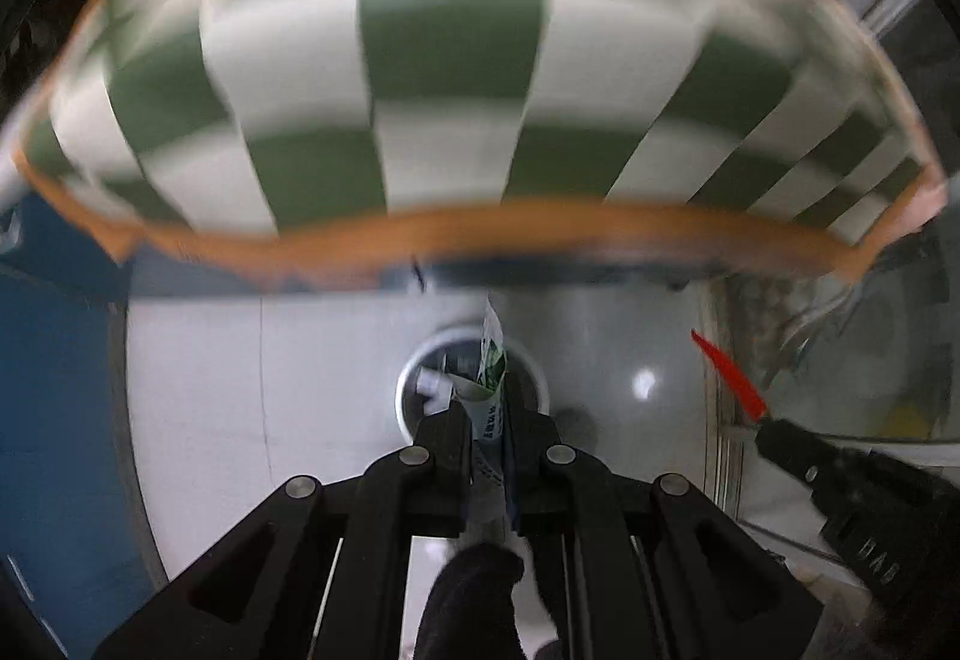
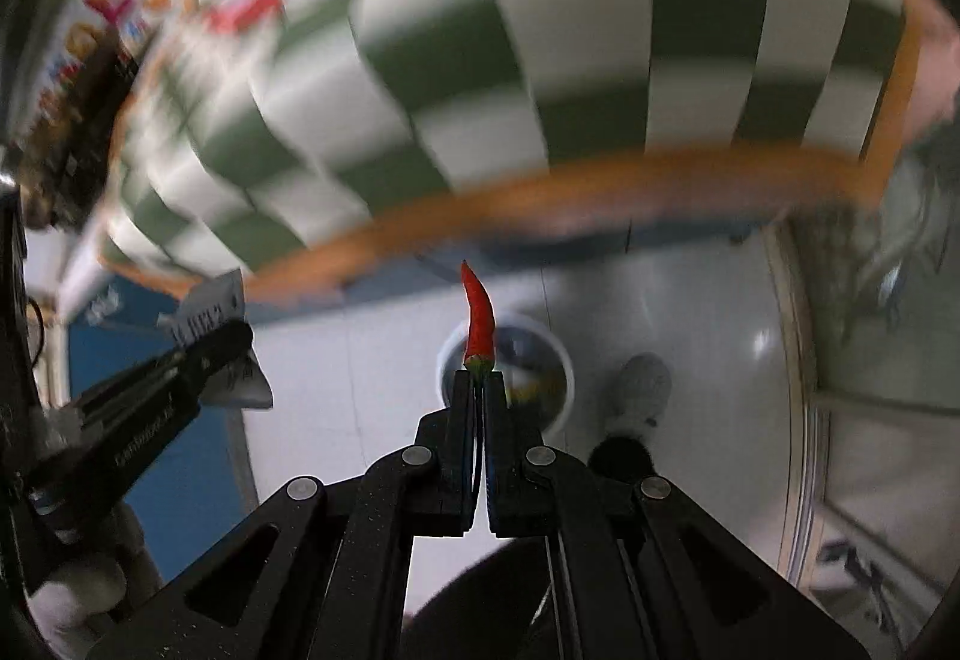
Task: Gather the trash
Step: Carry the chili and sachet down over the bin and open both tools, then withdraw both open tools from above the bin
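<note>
A red chili pepper point(image 2: 478, 318) stands clamped by its stem in the right gripper point(image 2: 480, 390), while the left gripper point(image 1: 489, 420) pinches a green-and-white wrapper point(image 1: 489, 378); both hang above a round white bin point(image 1: 408, 378) on the floor, near a checkered table's point(image 1: 420, 60) edge.

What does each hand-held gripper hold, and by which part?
Left hand-held gripper: wrapper, by its lower end. Right hand-held gripper: red chilli, by its stem end.
</note>
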### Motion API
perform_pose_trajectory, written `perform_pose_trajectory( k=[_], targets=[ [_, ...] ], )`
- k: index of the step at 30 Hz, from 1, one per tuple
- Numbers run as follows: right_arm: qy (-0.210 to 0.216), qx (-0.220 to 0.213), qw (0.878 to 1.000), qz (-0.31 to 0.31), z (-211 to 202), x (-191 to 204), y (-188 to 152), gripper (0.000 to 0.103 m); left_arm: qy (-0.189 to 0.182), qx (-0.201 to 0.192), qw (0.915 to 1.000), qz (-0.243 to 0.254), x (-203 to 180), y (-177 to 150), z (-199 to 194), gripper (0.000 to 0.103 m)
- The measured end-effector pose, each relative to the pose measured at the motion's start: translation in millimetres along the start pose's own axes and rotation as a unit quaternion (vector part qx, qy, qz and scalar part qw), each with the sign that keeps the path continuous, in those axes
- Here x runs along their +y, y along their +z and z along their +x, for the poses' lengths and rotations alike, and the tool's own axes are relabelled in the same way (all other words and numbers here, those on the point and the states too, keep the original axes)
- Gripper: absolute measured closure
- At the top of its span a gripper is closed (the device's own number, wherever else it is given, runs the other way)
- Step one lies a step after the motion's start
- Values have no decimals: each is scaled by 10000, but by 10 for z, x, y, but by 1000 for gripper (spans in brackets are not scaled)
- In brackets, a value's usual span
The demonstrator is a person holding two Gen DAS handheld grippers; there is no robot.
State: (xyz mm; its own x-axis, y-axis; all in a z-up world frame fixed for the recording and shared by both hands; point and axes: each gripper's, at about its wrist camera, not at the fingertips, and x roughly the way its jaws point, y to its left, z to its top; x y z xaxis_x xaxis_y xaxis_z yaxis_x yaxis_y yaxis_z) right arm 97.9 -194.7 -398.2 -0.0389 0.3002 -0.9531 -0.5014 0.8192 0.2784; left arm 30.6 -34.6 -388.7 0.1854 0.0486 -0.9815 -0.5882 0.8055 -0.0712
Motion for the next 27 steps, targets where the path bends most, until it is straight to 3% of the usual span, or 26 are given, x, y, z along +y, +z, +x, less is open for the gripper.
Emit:
perform_pose_trajectory(
  k=[8, 12, 16, 20, 21, 22, 24, 26, 27],
  targets=[
    [-122, 703, 9974, 114, 1856, -377, -436, 100, -209, 943, 9933, -627, 377, -339, 1896, 97],
    [-176, 857, 9962, 12, 2748, -546, -547, 100, -637, 1459, 9829, -925, 519, -510, 2861, 97],
    [-169, 1048, 9943, -38, 3455, -669, -610, 100, -1028, 1824, 9707, -1180, 557, -600, 3472, 92],
    [-4, 1283, 9917, -27, 3955, -721, -572, 100, -1117, 1873, 9681, -1236, 629, -623, 3713, 85],
    [-8, 1318, 9913, -18, 4022, -712, -546, 100, -1030, 1825, 9708, -1166, 631, -622, 3744, 72],
    [49, 1448, 9894, -23, 4131, -717, -551, 99, -982, 1759, 9729, -1131, 686, -614, 3740, 48],
    [58, 1631, 9866, -36, 4274, -734, -561, 95, -814, 1608, 9778, -1074, 753, -622, 3741, 28],
    [-69, 1632, 9865, -92, 4331, -748, -587, 70, -547, 1503, 9815, -1048, 805, -654, 3710, 27],
    [-88, 1591, 9872, -91, 4324, -760, -602, 53, -441, 1488, 9824, -1042, 834, -669, 3703, 16]
  ],
)
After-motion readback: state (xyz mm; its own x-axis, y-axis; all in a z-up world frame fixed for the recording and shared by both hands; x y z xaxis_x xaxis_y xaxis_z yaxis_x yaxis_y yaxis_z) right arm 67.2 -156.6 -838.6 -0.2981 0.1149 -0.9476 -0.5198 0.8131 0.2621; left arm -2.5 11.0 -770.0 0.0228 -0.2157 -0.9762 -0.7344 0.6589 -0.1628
